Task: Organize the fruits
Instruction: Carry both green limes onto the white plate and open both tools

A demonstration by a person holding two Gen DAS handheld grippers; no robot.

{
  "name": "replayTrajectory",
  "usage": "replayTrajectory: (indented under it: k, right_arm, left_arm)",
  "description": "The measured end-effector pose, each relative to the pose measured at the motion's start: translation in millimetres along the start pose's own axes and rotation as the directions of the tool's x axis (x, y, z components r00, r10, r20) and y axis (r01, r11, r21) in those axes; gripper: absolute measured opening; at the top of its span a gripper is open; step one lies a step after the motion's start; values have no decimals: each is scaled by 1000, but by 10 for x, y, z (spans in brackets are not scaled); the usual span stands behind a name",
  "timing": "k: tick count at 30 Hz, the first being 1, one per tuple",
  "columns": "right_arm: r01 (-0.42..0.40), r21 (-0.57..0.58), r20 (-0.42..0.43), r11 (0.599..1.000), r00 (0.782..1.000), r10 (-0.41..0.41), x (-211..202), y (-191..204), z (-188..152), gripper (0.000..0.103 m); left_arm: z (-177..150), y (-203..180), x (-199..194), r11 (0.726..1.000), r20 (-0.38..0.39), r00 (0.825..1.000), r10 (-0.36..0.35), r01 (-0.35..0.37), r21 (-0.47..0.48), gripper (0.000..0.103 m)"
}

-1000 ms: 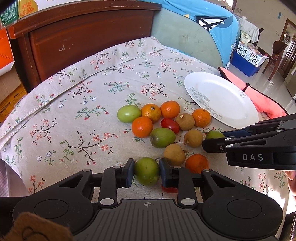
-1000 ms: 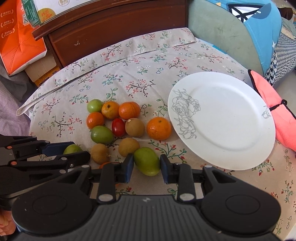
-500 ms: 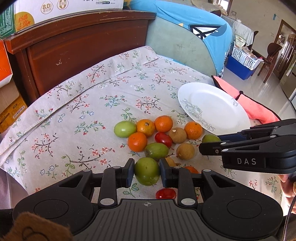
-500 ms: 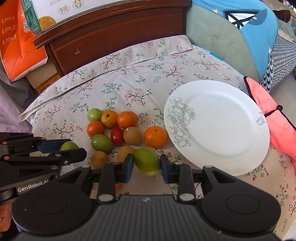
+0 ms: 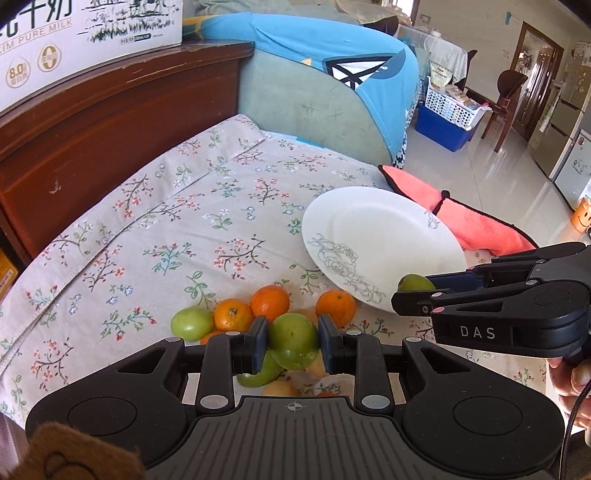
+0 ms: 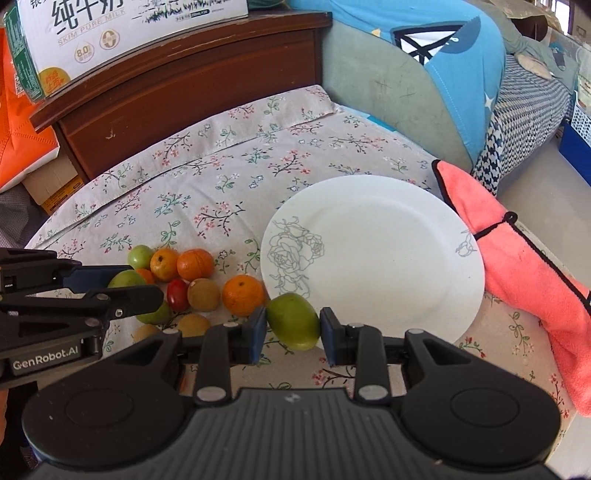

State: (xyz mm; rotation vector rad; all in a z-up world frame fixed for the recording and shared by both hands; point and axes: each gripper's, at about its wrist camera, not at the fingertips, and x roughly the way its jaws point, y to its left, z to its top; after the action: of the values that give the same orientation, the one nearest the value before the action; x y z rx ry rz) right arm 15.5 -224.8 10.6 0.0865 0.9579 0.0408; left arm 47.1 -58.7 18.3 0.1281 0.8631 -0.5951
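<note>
While lifted above the floral bedsheet [image 6: 229, 177], left gripper [image 5: 293, 340] clamped on a round green fruit [image 5: 294, 340], right gripper [image 6: 293, 334] clamped on an oval green fruit [image 6: 294, 320] at the white plate [image 6: 388, 251] rim. Loose fruit pile [image 6: 195, 277] beside plate (oranges, brown ones, one red). Wooden headboard [image 6: 192, 88] behind, pink towel [image 6: 517, 266] right, milk carton [image 6: 110, 33] on top.

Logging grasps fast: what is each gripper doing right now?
Left gripper: closed on a round green fruit.
Right gripper: closed on an oval green fruit, near the white plate.
</note>
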Motion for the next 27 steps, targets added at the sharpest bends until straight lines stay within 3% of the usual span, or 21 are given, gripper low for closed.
replayTrajectory:
  k: [11,23,27]
  right_arm:
    - [79,82,-16,994,997,-78,37,-344,36,31]
    - [134,140,-50,981,990,-128,165,-533,89,31]
    - [134,175,-47,975,991,-128,181,-586,116,32]
  left_arm:
    - [264,-300,341,995,1,997,-78,78,61,26]
    - [450,-444,689,992,-22,994,-103,104,65,26]
    - [486,-486,681,994,5,996,-88,87,73,29]
